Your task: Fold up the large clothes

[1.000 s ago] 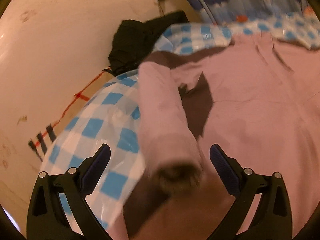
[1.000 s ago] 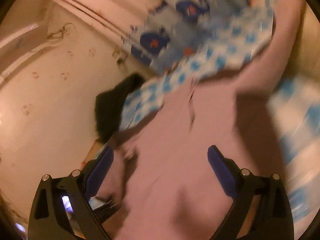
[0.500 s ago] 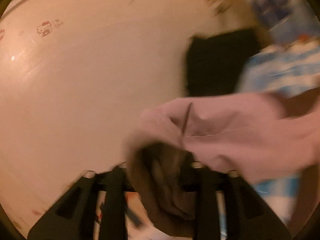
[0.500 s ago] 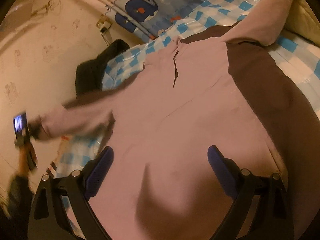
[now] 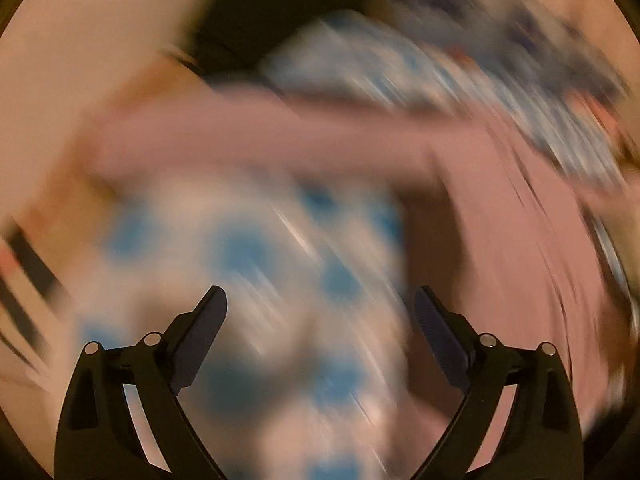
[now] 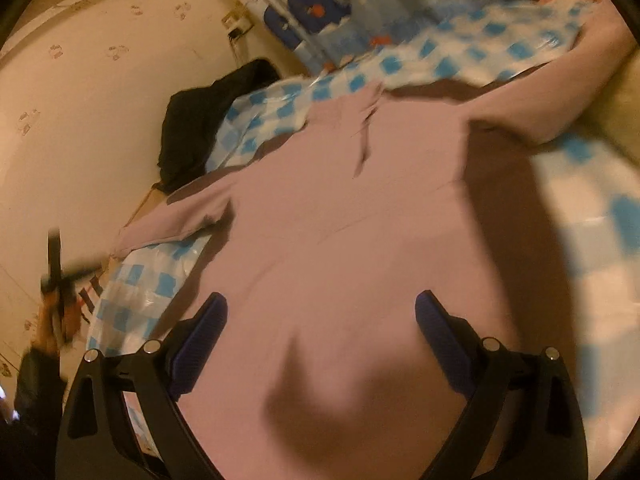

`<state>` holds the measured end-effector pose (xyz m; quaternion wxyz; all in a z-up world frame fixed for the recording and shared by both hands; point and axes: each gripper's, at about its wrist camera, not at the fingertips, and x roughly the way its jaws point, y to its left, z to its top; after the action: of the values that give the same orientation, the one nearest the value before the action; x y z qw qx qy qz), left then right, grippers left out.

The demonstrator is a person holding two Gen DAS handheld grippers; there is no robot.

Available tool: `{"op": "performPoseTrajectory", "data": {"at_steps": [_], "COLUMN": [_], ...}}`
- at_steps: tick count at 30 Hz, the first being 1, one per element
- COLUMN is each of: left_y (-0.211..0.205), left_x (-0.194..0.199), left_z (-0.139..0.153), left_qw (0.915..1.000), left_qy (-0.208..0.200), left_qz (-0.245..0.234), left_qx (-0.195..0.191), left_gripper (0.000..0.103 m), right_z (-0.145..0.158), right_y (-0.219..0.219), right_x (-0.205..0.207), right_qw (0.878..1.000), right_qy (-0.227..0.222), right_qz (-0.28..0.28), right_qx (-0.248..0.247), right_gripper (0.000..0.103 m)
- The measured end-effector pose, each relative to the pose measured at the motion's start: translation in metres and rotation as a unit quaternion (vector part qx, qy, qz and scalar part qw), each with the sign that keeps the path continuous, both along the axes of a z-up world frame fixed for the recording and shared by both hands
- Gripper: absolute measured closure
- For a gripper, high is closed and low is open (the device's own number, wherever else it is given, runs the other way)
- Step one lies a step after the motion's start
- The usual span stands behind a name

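A large pink long-sleeved top [image 6: 340,240] lies spread flat on a blue-and-white checked sheet [image 6: 440,64]. Its left sleeve [image 6: 176,220] stretches out to the left edge of the sheet and its right sleeve [image 6: 560,92] lies out to the upper right. My right gripper [image 6: 320,332] is open and empty above the lower body of the top. The left wrist view is heavily blurred: my left gripper [image 5: 320,320] is open and empty over the checked sheet [image 5: 248,256], with the pink sleeve [image 5: 280,140] lying across ahead of it and the top's body [image 5: 520,220] to the right.
A black garment [image 6: 208,128] lies heaped at the far left corner of the sheet, also in the left wrist view [image 5: 256,28]. A whale-print curtain [image 6: 340,4] hangs behind. The beige floor [image 6: 80,140] lies to the left. The left hand-held gripper [image 6: 56,280] shows at the left edge.
My left gripper was shut on the pink sleeve half a second ago; it has let go and opened, and the sleeve now lies stretched out left. My right gripper stays open over the top.
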<state>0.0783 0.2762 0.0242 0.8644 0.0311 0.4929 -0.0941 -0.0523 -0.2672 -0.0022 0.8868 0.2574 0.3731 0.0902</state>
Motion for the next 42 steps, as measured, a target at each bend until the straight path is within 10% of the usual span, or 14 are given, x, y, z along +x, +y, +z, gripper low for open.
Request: {"op": "performPoseTrajectory", "data": {"at_steps": [8, 17, 22, 24, 30, 32, 34, 42], "left_y": [-0.046, -0.068, -0.053, -0.051, -0.049, -0.051, -0.051, -0.062], "left_x": [-0.094, -0.075, -0.070, -0.065, -0.068, -0.072, -0.079, -0.145], "left_z": [-0.101, -0.085, -0.089, -0.097, -0.118, -0.114, -0.105, 0.031], "left_qw": [0.9873, 0.9738, 0.9683, 0.9677, 0.9661, 0.9676, 0.9696, 0.9748], "left_qy": [0.141, 0.181, 0.207, 0.219, 0.235, 0.227, 0.214, 0.099], "left_qz": [-0.041, -0.035, -0.009, -0.002, 0.020, 0.017, 0.007, -0.072], "left_qx": [-0.060, -0.134, -0.139, -0.125, -0.105, -0.109, -0.118, -0.186], "left_gripper": [0.013, 0.013, 0.038, 0.040, 0.038, 0.045, 0.078, 0.093], "right_z": [-0.026, -0.048, -0.053, -0.053, -0.041, -0.038, -0.035, 0.036], "right_y": [-0.051, -0.060, -0.036, -0.028, -0.026, -0.028, -0.033, -0.040], "right_x": [-0.071, -0.069, -0.053, -0.050, -0.050, -0.050, -0.049, -0.086], "right_qw": [0.992, 0.990, 0.990, 0.989, 0.991, 0.992, 0.993, 0.984], "right_qy": [0.128, 0.140, 0.129, 0.129, 0.101, 0.093, 0.080, -0.017], "right_qz": [0.000, 0.005, 0.051, 0.067, 0.085, 0.085, 0.081, 0.098], "right_qx": [-0.018, 0.029, -0.017, -0.043, -0.038, -0.013, 0.040, 0.145], "right_gripper": [0.011, 0.011, 0.013, 0.046, 0.076, 0.079, 0.081, 0.084]}}
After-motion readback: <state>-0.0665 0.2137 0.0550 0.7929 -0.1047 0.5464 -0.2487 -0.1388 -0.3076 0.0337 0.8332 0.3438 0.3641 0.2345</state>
